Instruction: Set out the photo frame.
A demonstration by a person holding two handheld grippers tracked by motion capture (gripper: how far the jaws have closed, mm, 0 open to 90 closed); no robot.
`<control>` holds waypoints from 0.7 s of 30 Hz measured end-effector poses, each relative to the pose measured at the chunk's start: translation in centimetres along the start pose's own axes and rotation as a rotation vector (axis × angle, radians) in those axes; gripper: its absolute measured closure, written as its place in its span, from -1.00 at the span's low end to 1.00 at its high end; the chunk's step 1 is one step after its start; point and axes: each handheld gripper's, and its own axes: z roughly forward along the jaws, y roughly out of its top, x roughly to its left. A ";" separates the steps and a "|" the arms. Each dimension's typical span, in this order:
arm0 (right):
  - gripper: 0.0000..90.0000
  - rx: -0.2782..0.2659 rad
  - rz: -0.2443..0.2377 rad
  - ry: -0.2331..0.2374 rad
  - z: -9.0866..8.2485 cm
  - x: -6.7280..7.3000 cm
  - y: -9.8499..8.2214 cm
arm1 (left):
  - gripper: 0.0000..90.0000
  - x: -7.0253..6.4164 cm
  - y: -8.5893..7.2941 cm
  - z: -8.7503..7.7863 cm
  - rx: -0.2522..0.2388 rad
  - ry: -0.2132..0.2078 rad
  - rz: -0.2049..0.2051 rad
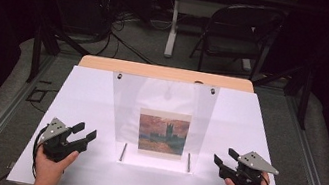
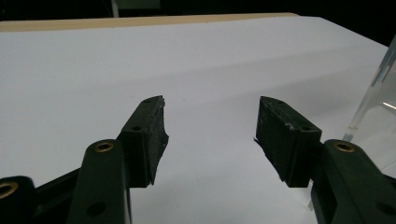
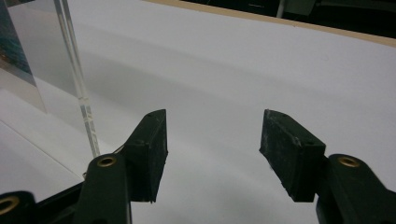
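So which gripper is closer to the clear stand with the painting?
Right, but only slightly. The right gripper sits just off the clear stand's right edge; the left gripper sits slightly farther off its left edge.

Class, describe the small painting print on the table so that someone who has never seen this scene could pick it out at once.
Start at the white table and find the clear acrylic stand upright at its middle, between the two grippers. The small print sits low in that stand, near its bottom edge. It is the one patch of colour there: an orange-red sky over a dark towered building.
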 end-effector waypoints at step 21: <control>-0.09 0.124 0.026 0.076 2.0 -0.2 -1.1 | -0.06 -0.2 -0.7 1.9 0.133 -0.023 0.013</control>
